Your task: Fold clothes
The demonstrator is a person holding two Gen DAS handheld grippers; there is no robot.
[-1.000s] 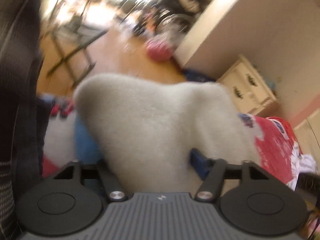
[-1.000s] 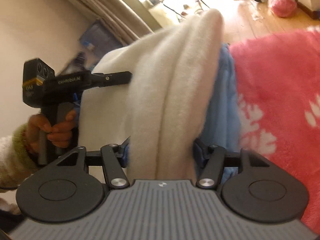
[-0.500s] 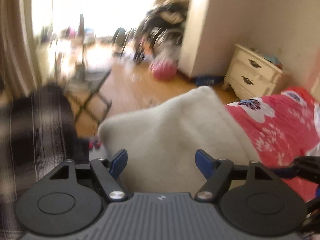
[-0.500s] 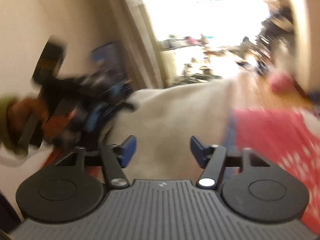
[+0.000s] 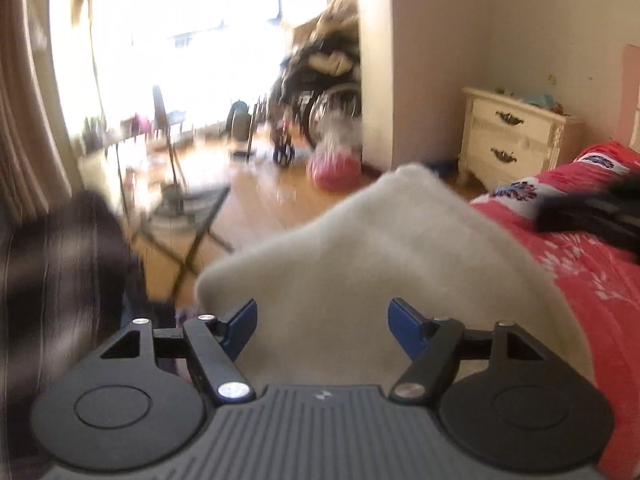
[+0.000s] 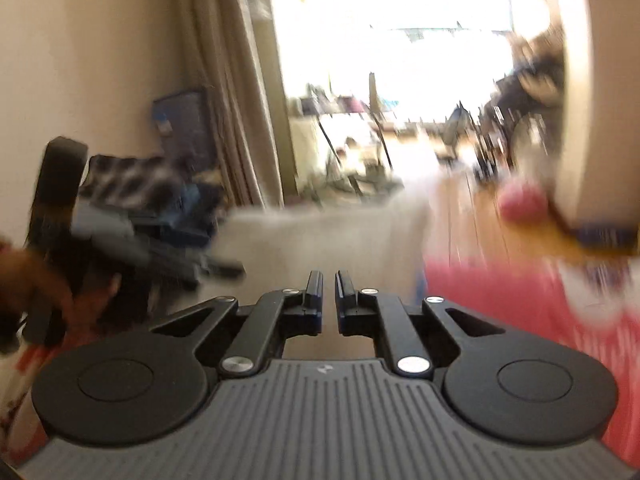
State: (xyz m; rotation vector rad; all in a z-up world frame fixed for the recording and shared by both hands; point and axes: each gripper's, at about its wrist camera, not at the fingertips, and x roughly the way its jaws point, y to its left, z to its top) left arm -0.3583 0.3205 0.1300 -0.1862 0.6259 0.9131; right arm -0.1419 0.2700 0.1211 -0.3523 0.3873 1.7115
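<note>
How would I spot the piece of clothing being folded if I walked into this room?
Look for the bed with the bright red flowered blanket. At its edge, toward the wooden floor, lies a cream fleece garment, right in front of the left gripper, whose blue fingers stand open. It is the only pale, plain, fuzzy thing against red print.

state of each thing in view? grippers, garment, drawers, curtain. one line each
left gripper: open, holding nothing
right gripper: nearly shut, holding nothing
white garment: released, lying in a soft heap on the bed
red blanket: spread over the bed
nightstand: both drawers closed
curtain: pulled aside
</note>
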